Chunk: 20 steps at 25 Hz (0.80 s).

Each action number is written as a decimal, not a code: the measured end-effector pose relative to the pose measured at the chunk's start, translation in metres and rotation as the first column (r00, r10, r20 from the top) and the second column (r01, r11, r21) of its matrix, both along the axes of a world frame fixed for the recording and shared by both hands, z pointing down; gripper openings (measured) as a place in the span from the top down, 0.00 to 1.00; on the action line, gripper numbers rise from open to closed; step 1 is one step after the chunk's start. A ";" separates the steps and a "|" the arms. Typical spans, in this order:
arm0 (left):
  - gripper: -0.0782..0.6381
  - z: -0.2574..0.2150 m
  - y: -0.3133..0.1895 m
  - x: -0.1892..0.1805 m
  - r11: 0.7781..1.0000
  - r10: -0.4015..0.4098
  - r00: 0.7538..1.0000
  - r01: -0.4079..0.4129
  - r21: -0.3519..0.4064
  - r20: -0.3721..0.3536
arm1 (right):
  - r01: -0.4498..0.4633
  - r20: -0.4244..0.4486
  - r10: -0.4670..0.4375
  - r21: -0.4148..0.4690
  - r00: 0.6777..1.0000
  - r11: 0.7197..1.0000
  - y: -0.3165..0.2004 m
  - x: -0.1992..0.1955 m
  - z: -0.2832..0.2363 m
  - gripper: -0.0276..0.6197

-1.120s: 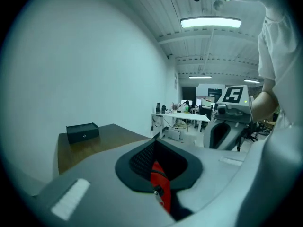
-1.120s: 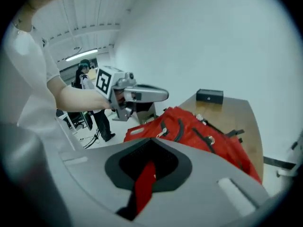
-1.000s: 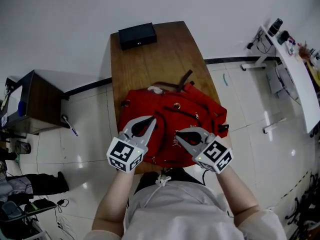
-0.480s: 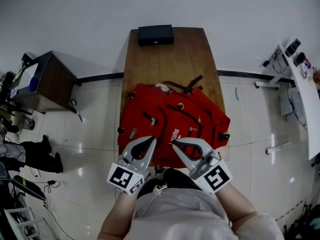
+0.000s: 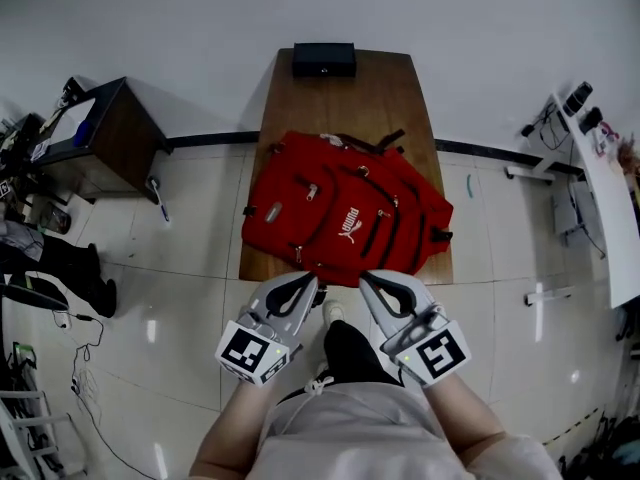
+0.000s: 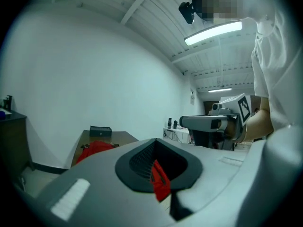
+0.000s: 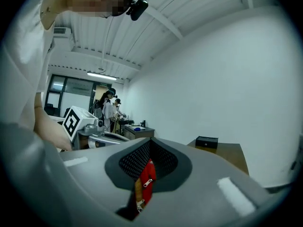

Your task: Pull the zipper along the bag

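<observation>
While both tools are held low in front of the person's body, clear of the counter [image 5: 345, 103], the red backpack [image 5: 345, 223] lies untouched on the counter's near half. It is laid flat and skewed, its near edge about at the counter's front edge, its dark straps pointing towards the far end. Several zipper pulls and a white logo show on its upper face; whether each zipper is closed cannot be told from here.

Left gripper [image 5: 308, 283]: fingers [image 6: 94, 174] together, nothing clamped. The red strip in the opening between them is the backpack seen beyond, well apart from the tips.

Right gripper [image 5: 368, 278]: fingers [image 7: 213, 174] likewise together and empty; red fabric with two metal pulls shows through its opening, also at a distance.

The two grippers sit side by side, tips angled towards the counter's front edge but short of it, over the tiled floor [image 5: 190, 228].

A black box [image 5: 323, 59] stands at the counter's far end, against the wall. A dark side cabinet [image 5: 105, 138] is off to the left, a white desk [image 5: 600, 188] to the right.
</observation>
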State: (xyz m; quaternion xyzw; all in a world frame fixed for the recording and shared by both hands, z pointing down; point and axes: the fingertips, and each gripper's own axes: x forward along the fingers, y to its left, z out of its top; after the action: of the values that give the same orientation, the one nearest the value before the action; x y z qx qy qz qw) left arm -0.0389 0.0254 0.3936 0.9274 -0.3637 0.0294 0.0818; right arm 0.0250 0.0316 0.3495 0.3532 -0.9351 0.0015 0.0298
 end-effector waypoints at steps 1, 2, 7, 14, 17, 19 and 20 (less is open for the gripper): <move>0.88 -0.002 0.013 0.000 1.000 -0.001 1.000 0.001 0.006 -0.005 | -0.015 0.012 0.015 -0.011 1.000 1.000 0.013 0.003 -0.001 0.95; 0.88 -0.005 0.025 0.001 1.000 -0.001 1.000 0.001 0.013 -0.009 | -0.028 0.030 0.029 -0.021 0.999 0.999 0.025 0.007 -0.003 0.95; 0.88 -0.016 0.080 0.016 0.999 0.024 1.000 -0.023 0.041 -0.015 | -0.051 0.036 0.051 0.003 0.998 0.999 0.081 0.020 -0.009 0.95; 0.88 -0.015 0.135 0.048 0.999 0.036 0.999 -0.035 0.029 -0.039 | -0.016 -0.023 0.018 0.072 1.000 0.997 0.129 0.037 -0.012 0.95; 0.88 -0.017 0.150 0.063 0.999 0.036 0.998 -0.035 0.027 -0.042 | 0.001 -0.044 0.002 0.083 0.999 0.997 0.138 0.047 -0.013 0.95; 0.88 -0.019 0.156 0.071 0.999 0.025 0.998 -0.023 0.024 -0.051 | 0.016 -0.057 -0.011 0.086 0.998 0.996 0.143 0.055 -0.016 0.95; 0.88 -0.022 0.157 0.075 1.000 0.016 0.998 -0.014 0.025 -0.054 | 0.028 -0.064 -0.022 0.100 0.998 0.995 0.146 0.058 -0.020 0.95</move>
State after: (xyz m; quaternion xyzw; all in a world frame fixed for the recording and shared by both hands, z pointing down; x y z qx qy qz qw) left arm 0.0358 0.1828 0.3719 0.9315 -0.3548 0.0007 0.0801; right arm 0.0831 0.1779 0.3290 0.3423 -0.9369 -0.0573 0.0413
